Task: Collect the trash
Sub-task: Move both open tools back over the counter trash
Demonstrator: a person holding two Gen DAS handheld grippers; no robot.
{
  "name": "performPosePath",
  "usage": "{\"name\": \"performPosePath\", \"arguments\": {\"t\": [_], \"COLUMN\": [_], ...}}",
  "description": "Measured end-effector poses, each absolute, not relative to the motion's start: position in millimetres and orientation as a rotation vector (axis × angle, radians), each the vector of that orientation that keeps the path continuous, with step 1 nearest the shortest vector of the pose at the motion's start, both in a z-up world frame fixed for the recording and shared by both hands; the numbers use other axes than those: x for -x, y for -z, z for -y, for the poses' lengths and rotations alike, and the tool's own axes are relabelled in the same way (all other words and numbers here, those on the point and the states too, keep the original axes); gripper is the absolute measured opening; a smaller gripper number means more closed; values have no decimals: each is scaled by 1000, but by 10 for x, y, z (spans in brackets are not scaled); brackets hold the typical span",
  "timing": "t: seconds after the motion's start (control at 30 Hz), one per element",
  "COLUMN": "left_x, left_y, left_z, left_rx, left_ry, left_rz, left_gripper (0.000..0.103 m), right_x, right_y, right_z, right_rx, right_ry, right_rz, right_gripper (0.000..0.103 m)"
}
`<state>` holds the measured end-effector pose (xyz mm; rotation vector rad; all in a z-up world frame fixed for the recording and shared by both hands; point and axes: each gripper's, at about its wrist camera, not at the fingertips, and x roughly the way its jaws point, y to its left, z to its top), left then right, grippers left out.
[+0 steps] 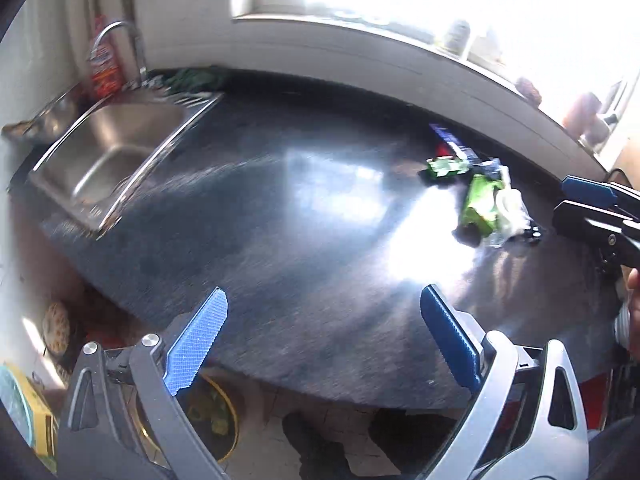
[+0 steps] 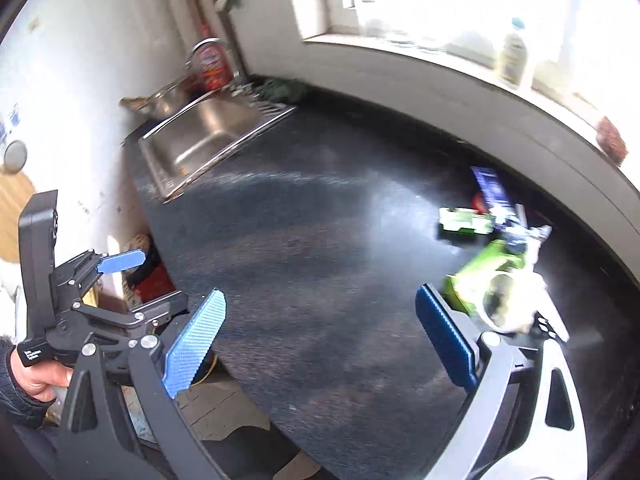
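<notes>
A heap of trash lies on the dark countertop [image 1: 280,220] near the window wall: a bright green packet [image 1: 478,204] with clear plastic beside it, a small green carton [image 1: 446,166] and a dark blue wrapper [image 1: 450,140]. In the right wrist view the green packet [image 2: 476,276], the carton [image 2: 464,222] and the blue wrapper [image 2: 492,188] lie just ahead and to the right of my open, empty right gripper [image 2: 320,336]. My left gripper [image 1: 324,336] is open and empty over the counter's front edge, well short of the trash. The right gripper also shows in the left wrist view [image 1: 588,204].
A steel sink [image 1: 116,152] with a tap and a red bottle [image 1: 105,60] is at the counter's far left. Bottles and jars stand on the bright windowsill [image 2: 512,56]. A yellow-rimmed bin [image 1: 216,416] holding green scraps stands on the floor below the counter edge.
</notes>
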<state>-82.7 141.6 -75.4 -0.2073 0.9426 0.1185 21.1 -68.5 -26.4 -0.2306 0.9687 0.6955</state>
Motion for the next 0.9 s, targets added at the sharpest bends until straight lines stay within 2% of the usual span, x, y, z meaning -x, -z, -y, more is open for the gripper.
{"name": "performPosePath", "arguments": {"t": [0.23, 0.4, 0.7, 0.9], "left_x": [116, -177, -444, -762], "left_y": [486, 484, 587, 815], "left_z": [-362, 76, 138, 64], "left_rx": [109, 22, -47, -84], "left_ry": [118, 195, 211, 203], "left_rz": [-909, -923, -950, -960], "left_gripper": [94, 94, 94, 94], "right_x": [-451, -451, -644, -927], "right_y": [149, 188, 355, 670], "right_z": [2087, 2580, 2718, 2738], "right_rx": [129, 118, 78, 90], "right_ry": [-471, -415, -414, -426], "right_rz": [-952, -950, -974, -1032], "right_gripper": [93, 93, 93, 93]}}
